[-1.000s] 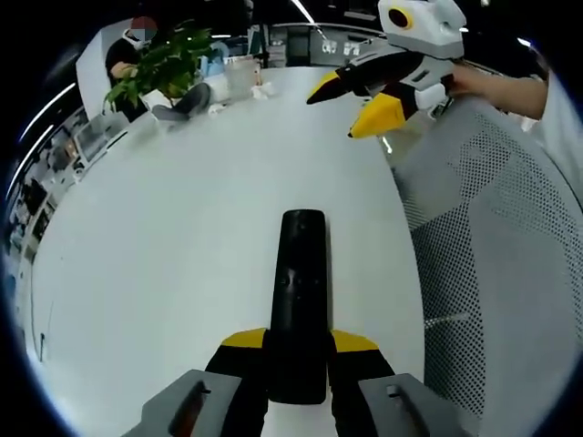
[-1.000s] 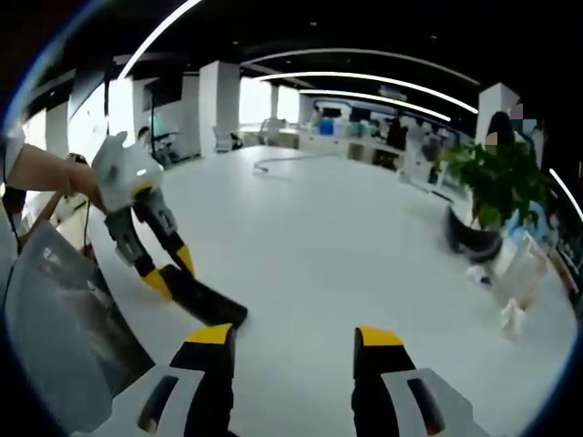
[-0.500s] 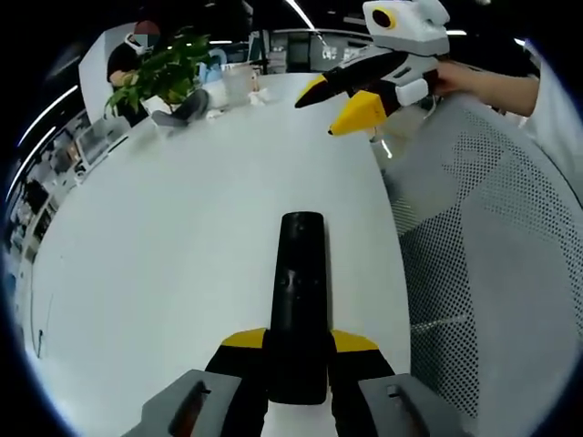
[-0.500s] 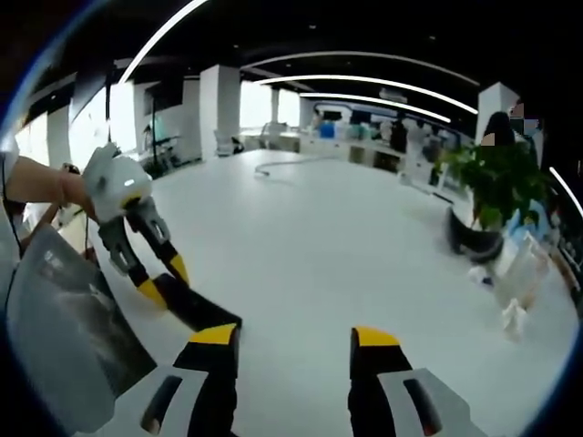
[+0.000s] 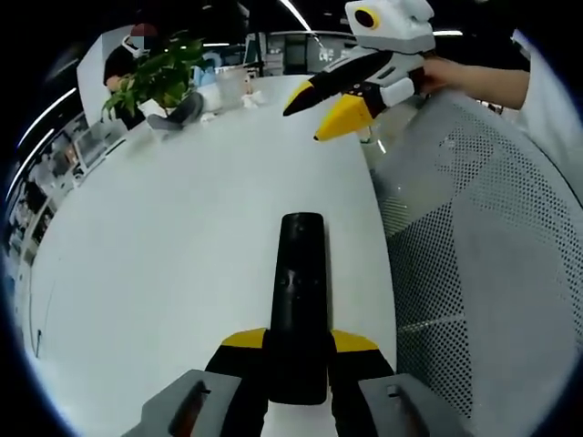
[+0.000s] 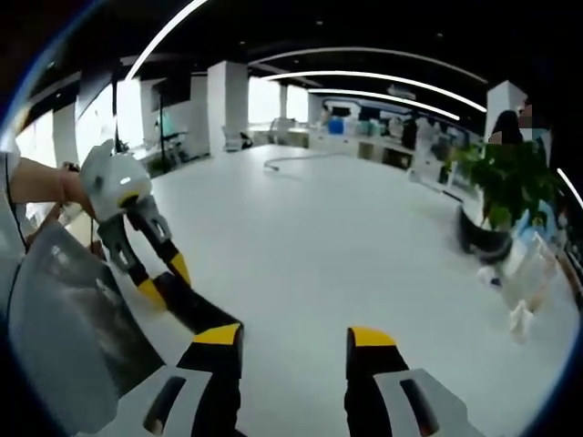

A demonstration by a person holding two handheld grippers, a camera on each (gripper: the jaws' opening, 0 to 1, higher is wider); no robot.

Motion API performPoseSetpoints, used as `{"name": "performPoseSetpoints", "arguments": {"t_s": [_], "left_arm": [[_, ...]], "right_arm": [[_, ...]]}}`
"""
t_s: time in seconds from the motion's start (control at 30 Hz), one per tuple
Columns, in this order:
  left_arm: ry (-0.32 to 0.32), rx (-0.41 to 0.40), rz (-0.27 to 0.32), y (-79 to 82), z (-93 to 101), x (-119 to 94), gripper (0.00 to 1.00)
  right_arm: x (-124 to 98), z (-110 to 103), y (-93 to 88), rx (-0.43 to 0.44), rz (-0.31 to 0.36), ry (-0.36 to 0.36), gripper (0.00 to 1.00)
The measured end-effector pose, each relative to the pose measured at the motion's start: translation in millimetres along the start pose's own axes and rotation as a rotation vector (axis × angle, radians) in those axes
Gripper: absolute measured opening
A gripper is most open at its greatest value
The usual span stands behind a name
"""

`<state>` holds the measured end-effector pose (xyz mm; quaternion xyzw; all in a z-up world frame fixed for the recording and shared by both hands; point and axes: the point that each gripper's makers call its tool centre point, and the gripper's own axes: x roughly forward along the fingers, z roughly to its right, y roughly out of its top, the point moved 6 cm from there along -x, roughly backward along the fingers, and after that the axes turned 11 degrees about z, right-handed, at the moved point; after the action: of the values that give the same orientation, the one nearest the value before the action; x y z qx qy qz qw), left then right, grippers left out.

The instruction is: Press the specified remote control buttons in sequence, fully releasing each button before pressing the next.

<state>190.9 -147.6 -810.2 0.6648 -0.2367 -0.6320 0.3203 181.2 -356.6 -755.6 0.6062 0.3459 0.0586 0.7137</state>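
A long black remote control (image 5: 299,296) lies lengthwise between the yellow-tipped jaws of my left gripper (image 5: 299,344), which is shut on its near end above the white table (image 5: 173,228). My right gripper (image 5: 311,115) hangs open over the table's far right side, held by a hand, well beyond the remote's far tip. In the right gripper view, my right gripper (image 6: 293,339) stands open with nothing between its fingers. The left gripper (image 6: 166,280) with the remote (image 6: 206,314) sits just left of its left jaw.
A grey mesh chair back (image 5: 474,264) stands along the table's right edge. A potted plant (image 5: 159,77) and small white items (image 6: 521,319) sit at the far end, where a person is seated. A white cable (image 6: 291,160) lies across the far table.
The right gripper has drifted left across the left gripper view, closer to the line of the remote. The remote stays held in the left gripper.
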Motion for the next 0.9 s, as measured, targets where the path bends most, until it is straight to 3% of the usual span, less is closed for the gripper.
{"name": "performPoseSetpoints", "arguments": {"t_s": [0.6, 0.9], "left_arm": [[-0.019, 0.019, 0.005, -1.8, 13.2, 0.2, 0.24], [0.023, 0.049, 0.072, -6.6, 18.7, -4.2, 0.24]], "right_arm": [[0.3, -1.1, -2.8, -0.01, -0.023, 0.013, 0.42], [-0.3, -0.3, -3.3, -0.006, -0.02, 0.009, 0.42]]}}
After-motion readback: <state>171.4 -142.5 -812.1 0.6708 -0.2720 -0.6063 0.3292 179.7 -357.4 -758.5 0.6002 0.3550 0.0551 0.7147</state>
